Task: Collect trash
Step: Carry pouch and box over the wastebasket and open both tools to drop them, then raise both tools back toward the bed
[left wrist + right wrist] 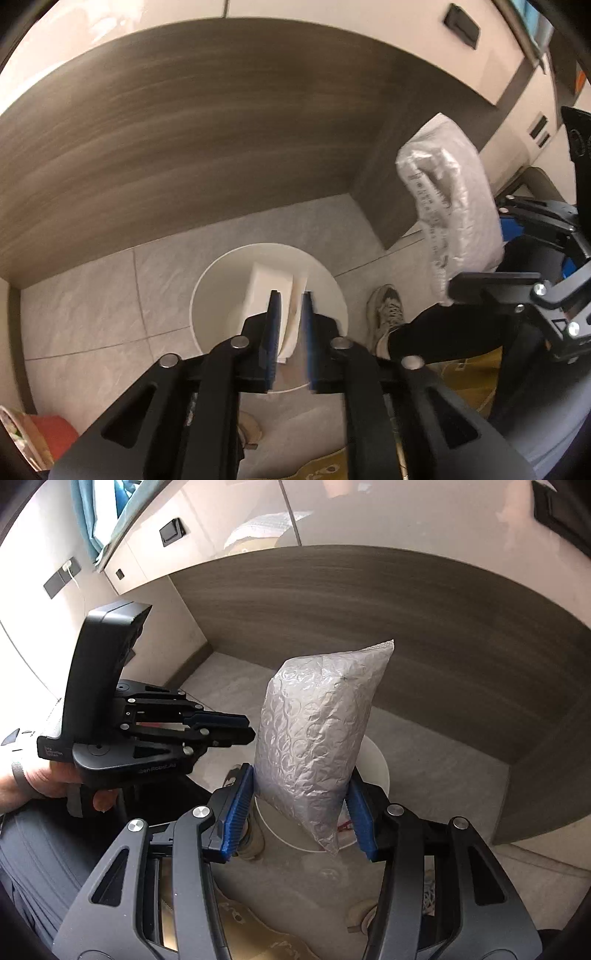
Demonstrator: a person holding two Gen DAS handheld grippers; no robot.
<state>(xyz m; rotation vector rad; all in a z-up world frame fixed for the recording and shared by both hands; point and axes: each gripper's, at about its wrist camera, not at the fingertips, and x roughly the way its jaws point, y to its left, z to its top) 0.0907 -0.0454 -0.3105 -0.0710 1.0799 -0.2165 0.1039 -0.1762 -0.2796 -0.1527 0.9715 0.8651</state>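
1. left gripper (290, 299): fingers narrow, a small gap between the blue pads (271, 332). a white folded paper (275, 291) sits in that gap and just past the tips; can't tell if the pads actually pinch it.
2. past and below the left fingertips: a white round bin (221, 280) on the grey tile floor (92, 302), with the paper over its opening.
3. right gripper (301, 805): fingers spread moderately and clamped on a bubble-wrap pouch (317, 731), one blue pad (240, 812) on each side of its lower part. the pouch stands upright and extends well beyond the tips.
4. same pouch in the left view (450, 206), off to the right of the left fingers, with the right gripper (495, 282) under it.
5. beyond the right fingertips the bin rim (376, 760) shows behind the pouch (mostly hidden).
6. left gripper in the right view (240, 729), to the left of the pouch, tips just beside it; contact unclear.
7. a sneaker (386, 314) is on the tile right of the bin.
8. a wood-grain panel (184, 129) curves behind everything.
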